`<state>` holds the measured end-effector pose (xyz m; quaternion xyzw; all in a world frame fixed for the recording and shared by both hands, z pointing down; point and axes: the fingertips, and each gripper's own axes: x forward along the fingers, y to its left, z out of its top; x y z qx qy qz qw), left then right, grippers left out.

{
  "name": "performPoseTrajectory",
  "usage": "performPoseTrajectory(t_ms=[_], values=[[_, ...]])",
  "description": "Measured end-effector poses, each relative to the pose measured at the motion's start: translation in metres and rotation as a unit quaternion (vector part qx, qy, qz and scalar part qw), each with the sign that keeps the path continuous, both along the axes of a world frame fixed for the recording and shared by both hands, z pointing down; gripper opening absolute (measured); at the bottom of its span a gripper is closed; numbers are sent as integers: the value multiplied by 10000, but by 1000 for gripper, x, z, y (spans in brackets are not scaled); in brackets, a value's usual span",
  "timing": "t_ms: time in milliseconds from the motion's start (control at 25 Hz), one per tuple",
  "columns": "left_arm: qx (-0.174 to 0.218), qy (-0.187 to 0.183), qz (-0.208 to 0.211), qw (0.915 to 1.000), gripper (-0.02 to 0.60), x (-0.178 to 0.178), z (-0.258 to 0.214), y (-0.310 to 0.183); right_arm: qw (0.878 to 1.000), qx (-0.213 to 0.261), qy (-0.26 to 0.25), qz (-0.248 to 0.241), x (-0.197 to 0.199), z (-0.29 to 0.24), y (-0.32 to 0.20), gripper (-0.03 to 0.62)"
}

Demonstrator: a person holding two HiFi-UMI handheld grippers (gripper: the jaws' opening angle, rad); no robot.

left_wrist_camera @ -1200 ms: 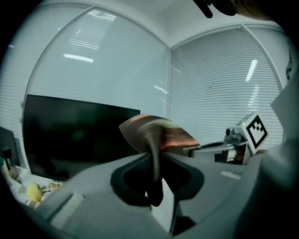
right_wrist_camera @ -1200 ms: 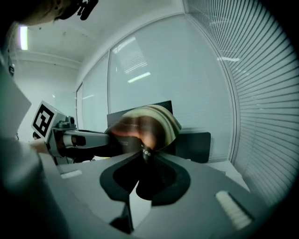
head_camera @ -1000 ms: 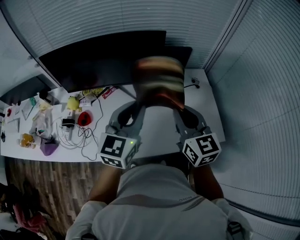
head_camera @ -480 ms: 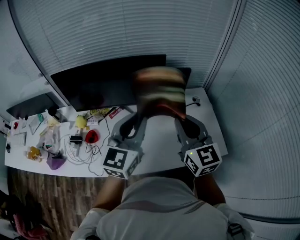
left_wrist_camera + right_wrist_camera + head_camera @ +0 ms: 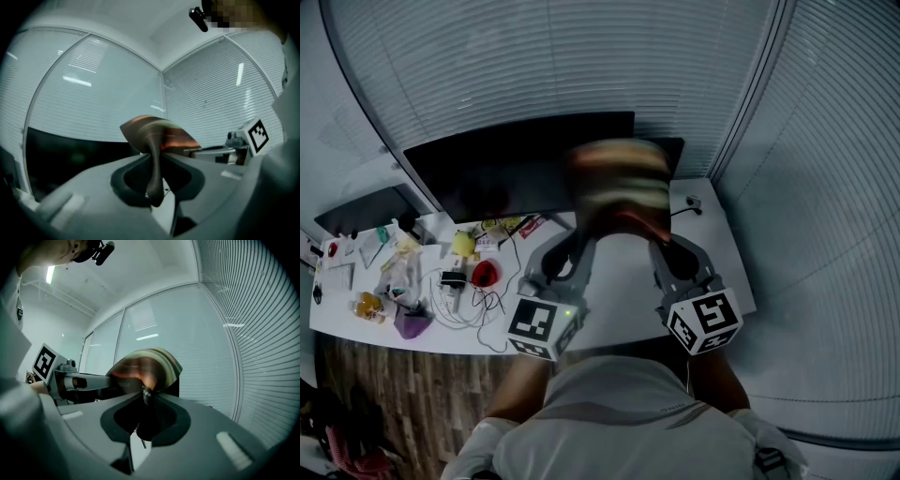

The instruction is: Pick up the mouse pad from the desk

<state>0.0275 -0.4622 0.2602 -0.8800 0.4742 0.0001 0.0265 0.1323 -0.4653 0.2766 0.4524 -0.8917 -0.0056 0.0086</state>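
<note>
1. Mouse pad (image 5: 619, 183), one. We see it held in the air above the white tabletop (image 5: 619, 274), touching nothing but the two grippers, in front of the dark monitor (image 5: 516, 178).
2. Appearance: a thin, flexible sheet, arched upward between the two grips. It is banded in brown, orange, cream and green, and the print is blurred.
3. Left gripper (image 5: 154, 159), one. It is clenched on the pad's left edge, which we see pinched thin between the jaws.
4. Right gripper (image 5: 146, 397), one. It is clenched on the pad's right edge in the same way.
5. Loose items at the tabletop's left end: one red object (image 5: 484, 273), one yellow object (image 5: 463, 244), one purple object (image 5: 412, 324) and a tangle of cables (image 5: 461, 298). We cannot tell whether any of these is a container.
</note>
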Motion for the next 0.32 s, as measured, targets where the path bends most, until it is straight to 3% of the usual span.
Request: performPoseTrajectory(t_ms=[320], values=[[-18, 42, 14, 10000, 66, 3, 1, 2, 10000, -55, -14, -61, -1, 3, 2, 35]])
